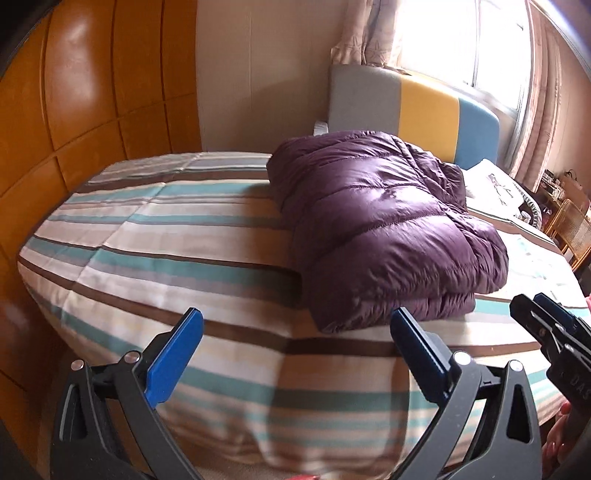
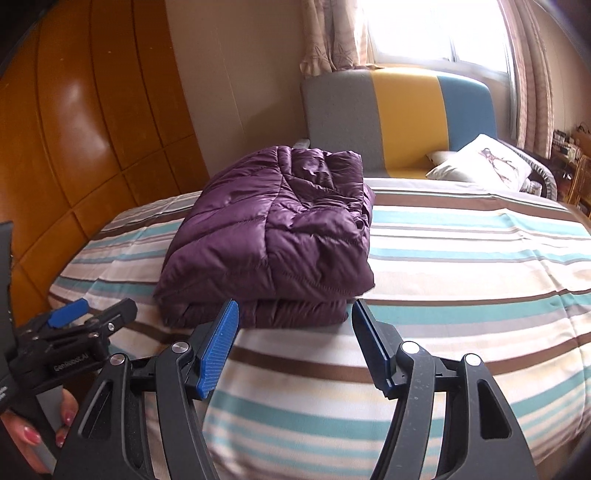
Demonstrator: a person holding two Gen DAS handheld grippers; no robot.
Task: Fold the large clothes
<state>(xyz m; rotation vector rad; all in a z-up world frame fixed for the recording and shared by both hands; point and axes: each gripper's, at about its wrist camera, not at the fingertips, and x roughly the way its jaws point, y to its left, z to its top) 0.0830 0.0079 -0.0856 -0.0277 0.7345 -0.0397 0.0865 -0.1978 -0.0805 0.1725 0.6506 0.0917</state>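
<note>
A purple quilted down jacket point(image 1: 384, 221) lies folded into a thick bundle on the striped bedspread point(image 1: 147, 240); the right wrist view shows the jacket point(image 2: 273, 240) too, left of centre. My left gripper point(image 1: 295, 321) stands wide open over the bed's near edge, short of the bundle, with nothing between its blue pads. My right gripper point(image 2: 293, 310) is open as well, its tips just in front of the bundle's near edge, apart from it. Each gripper appears in the other's view: the right gripper point(image 1: 543, 314), the left gripper point(image 2: 96, 314), held by a hand point(image 2: 55, 435).
A grey, yellow and blue headboard point(image 2: 399, 118) stands behind the bed. A white pillow point(image 2: 480, 162) lies at the far right. Orange wooden wardrobe panels point(image 1: 92, 92) run along the left. A curtained window point(image 2: 436, 33) is at the back, with a rattan chair point(image 1: 572, 229) on the right.
</note>
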